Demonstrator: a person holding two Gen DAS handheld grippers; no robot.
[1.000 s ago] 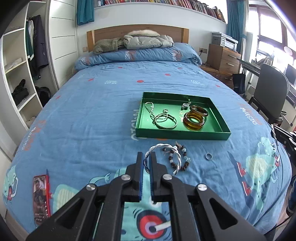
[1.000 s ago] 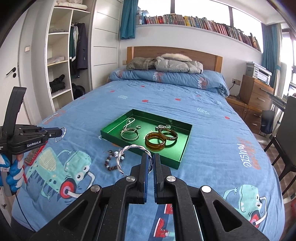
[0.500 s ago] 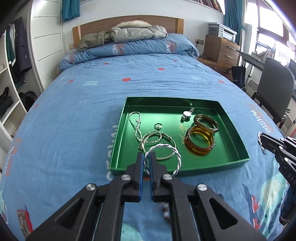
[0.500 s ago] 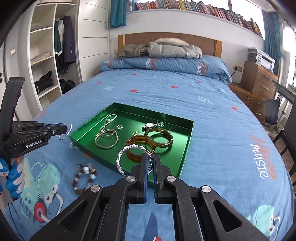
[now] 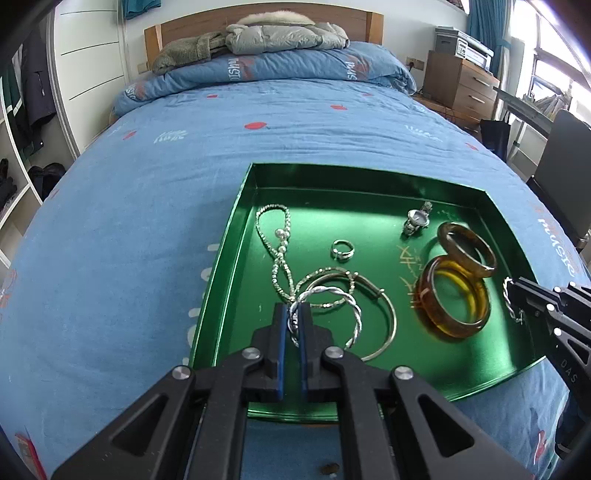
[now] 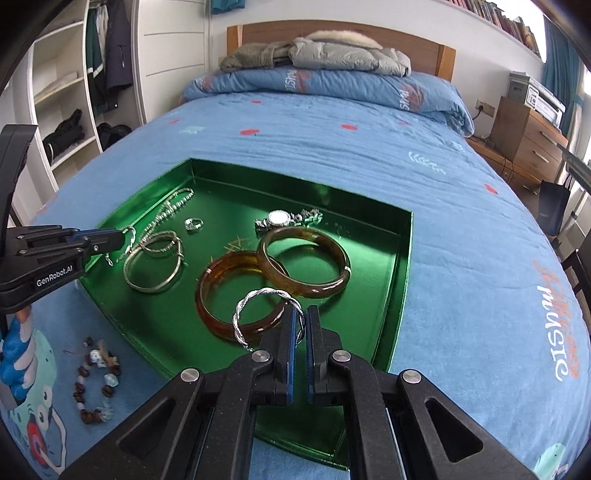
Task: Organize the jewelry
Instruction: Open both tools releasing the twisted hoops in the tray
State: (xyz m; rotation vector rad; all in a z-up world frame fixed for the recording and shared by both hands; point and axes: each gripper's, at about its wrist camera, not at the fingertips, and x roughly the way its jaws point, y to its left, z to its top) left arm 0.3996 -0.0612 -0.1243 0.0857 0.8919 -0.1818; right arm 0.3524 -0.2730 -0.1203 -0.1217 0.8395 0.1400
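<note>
The left gripper [image 5: 294, 314] points forward and steeply downward, its fingers [image 5: 280, 334] closed on a thin twisted bangle [image 5: 332, 314]. The right gripper [image 6: 301, 319] points likewise downward, its fingers [image 6: 290, 332] closed on a second twisted bangle [image 6: 264, 314].

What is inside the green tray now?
In the green tray lie a bead chain, small ring, watch, thin silver bangles and two amber bangles. Grippers hide its near edge.

A home bedroom: a wide bed under a blue printed cotton quilt [image 5: 155, 206], a wooden headboard [image 6: 340, 31], white open wardrobe shelves [image 6: 62, 92], a brown wooden drawer chest [image 5: 461, 83].
</note>
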